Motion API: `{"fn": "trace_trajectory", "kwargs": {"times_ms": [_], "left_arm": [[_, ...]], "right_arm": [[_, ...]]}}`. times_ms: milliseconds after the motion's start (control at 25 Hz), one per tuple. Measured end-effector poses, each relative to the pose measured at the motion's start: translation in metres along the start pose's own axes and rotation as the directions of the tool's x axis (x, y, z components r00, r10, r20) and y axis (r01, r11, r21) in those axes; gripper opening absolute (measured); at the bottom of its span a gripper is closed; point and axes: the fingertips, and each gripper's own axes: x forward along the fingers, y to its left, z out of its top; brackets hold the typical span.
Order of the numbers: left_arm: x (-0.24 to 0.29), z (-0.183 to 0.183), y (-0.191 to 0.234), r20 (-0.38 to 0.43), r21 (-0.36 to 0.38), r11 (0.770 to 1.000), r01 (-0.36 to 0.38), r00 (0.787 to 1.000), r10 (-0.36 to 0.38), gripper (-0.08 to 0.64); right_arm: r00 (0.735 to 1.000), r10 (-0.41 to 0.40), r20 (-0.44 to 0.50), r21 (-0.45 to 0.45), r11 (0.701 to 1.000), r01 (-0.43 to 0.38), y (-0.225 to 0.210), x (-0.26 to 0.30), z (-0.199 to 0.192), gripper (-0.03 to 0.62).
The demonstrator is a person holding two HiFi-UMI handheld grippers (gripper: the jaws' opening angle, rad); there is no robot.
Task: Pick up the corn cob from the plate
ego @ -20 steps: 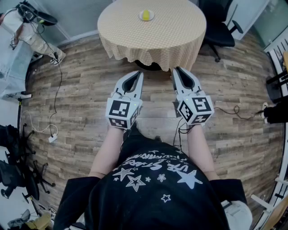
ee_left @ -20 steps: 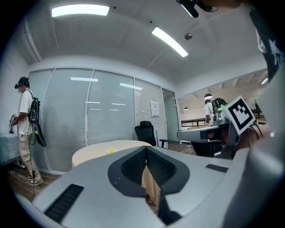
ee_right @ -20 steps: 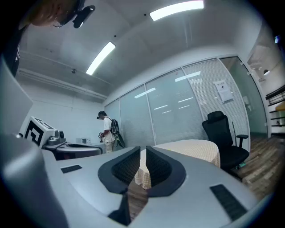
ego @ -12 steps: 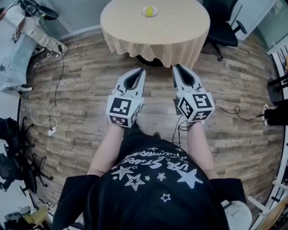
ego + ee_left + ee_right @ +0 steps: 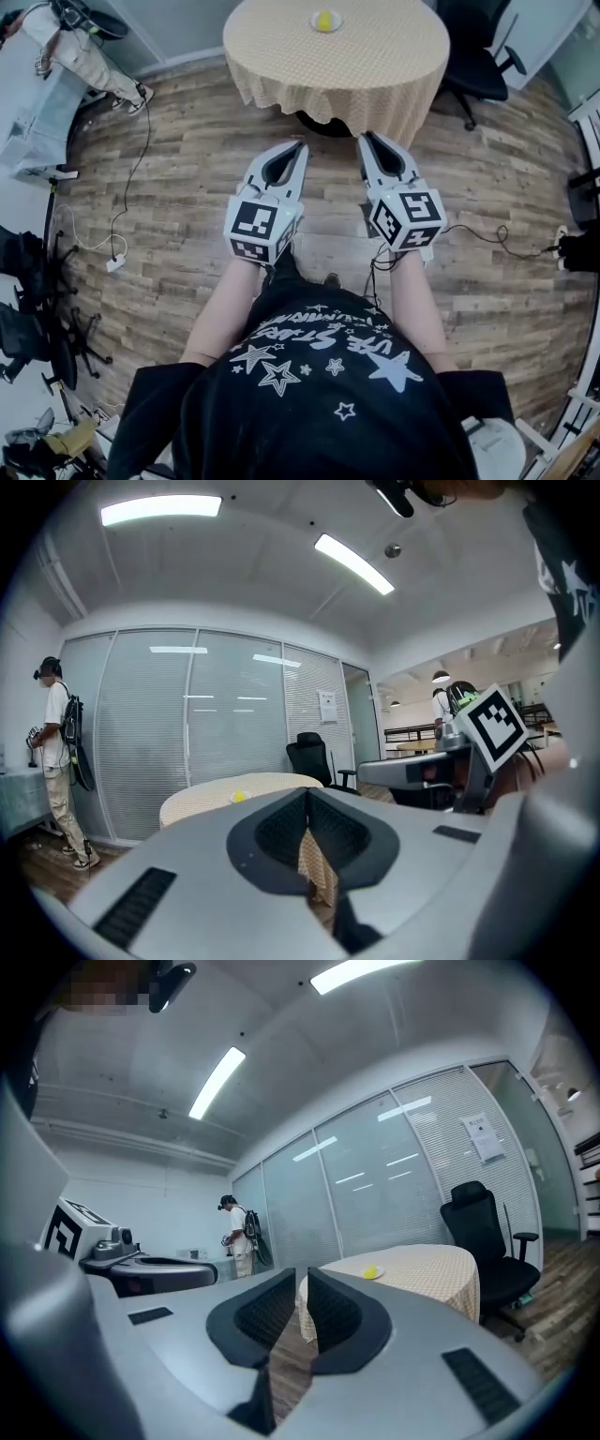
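The corn cob (image 5: 325, 19) shows only as a small yellow blob on its plate (image 5: 315, 25), on the round table (image 5: 375, 70), whose far edge is cut off. Open wood floor (image 5: 187, 159) separates the table from both claws. The left gripper (image 5: 302, 145) is pinched together and empty. The right gripper (image 5: 366, 137) is closed to a thin slit, also empty.
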Motion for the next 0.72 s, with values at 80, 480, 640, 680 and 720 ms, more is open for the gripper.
{"fn": "trace_trajectory", "kwargs": {"times_ms": [80, 480, 640, 680, 720], "left_arm": [[-0.004, 0.000, 0.001, 0.001, 0.000, 1.000, -0.004, 1.000, 0.004, 0.008], [-0.019, -0.003, -0.012, -0.002, -0.021, 1.000, -0.011, 1.000, 0.011, 0.008], [-0.014, -0.010, -0.019, -0.021, -0.024, 1.000, 0.011, 1.000, -0.011, 0.008], [-0.012, -0.011, -0.019, -0.025, -0.025, 1.000, 0.015, 1.000, -0.016, 0.008], [-0.010, -0.011, -0.019, -0.026, -0.028, 0.999, 0.018, 0.999, -0.019, 0.008]], "right_arm": [[1.000, 0.008, 0.010, 0.008, 1.000, -0.008, 0.004, -0.001, 0.002, 0.055], [0.999, 0.013, -0.037, 0.050, 0.999, -0.011, 0.005, -0.016, -0.014, 0.055], [0.998, -0.005, -0.060, 0.064, 0.998, 0.009, -0.003, -0.016, -0.022, 0.055], [0.998, -0.011, -0.068, 0.063, 0.998, 0.015, -0.005, -0.015, -0.023, 0.055], [0.997, -0.015, -0.071, 0.060, 0.998, 0.019, -0.007, -0.013, -0.024, 0.055]]}}
